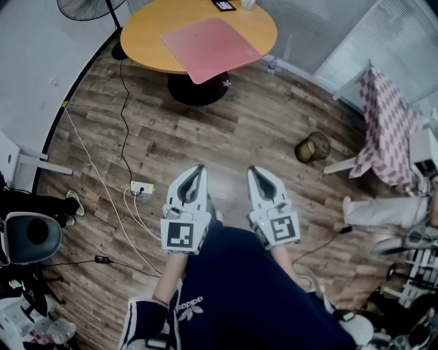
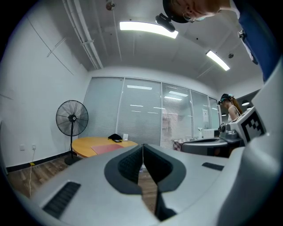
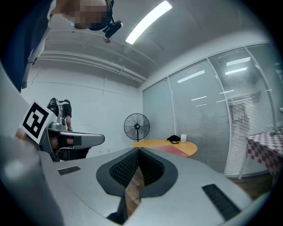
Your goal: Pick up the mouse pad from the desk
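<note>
A pink mouse pad [image 1: 209, 46] lies flat on the round wooden table [image 1: 147, 34] at the far end of the room, its near corner overhanging the table's edge. Both grippers are held level close to the person's body, well short of the table. My left gripper [image 1: 199, 169] is shut with nothing in it, and my right gripper [image 1: 252, 169] beside it is shut and empty too. In the left gripper view the mouse pad [image 2: 106, 148] shows small beyond the closed left gripper [image 2: 143, 145]. In the right gripper view the mouse pad [image 3: 177, 150] lies far beyond the closed right gripper [image 3: 138, 150].
A pedestal fan [image 1: 89, 8] stands left of the table. A power strip [image 1: 142, 187] and cables lie on the wood floor. A small round basket [image 1: 313, 146] and a checked cloth [image 1: 387, 130] are at the right. A black item [image 1: 224, 5] sits on the table's far side.
</note>
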`<state>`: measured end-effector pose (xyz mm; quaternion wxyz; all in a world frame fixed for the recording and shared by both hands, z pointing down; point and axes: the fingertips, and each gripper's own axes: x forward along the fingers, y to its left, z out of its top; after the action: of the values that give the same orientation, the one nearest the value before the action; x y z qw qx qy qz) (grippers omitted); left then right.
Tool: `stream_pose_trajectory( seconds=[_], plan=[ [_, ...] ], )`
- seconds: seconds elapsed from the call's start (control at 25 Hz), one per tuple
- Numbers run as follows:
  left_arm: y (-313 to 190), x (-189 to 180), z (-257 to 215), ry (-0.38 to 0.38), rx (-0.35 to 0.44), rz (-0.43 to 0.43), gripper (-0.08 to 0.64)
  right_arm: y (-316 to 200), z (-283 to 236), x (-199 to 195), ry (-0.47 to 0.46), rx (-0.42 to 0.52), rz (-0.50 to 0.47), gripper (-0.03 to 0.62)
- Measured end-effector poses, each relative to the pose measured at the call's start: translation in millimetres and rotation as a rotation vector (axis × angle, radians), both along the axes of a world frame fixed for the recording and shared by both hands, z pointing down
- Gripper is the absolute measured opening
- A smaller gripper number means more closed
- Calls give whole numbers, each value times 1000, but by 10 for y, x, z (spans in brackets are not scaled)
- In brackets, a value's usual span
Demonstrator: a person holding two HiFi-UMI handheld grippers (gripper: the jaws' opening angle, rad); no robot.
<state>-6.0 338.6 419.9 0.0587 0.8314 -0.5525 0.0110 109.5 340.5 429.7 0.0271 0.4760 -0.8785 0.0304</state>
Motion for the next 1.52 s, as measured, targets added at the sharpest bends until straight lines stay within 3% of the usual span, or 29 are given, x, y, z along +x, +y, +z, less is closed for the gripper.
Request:
stream_pose_trajectory(
  seconds=[0.76, 0.96, 1.16, 1.52],
  plan=[
    [-1710, -592, -244, 39, 10, 119, 8, -1586, -42, -555, 50, -49, 67, 4],
    [-1952, -831, -190, 51, 22, 98, 7, -1774, 12, -596, 40, -49, 85, 3],
    [-2188, -967, -69, -10, -4, 55, 8, -1985, 52, -559, 42, -59, 88, 3],
    [-2828, -913, 31, -9, -27, -12, 8, -2718, 172, -430, 42, -72, 45, 3]
  ],
)
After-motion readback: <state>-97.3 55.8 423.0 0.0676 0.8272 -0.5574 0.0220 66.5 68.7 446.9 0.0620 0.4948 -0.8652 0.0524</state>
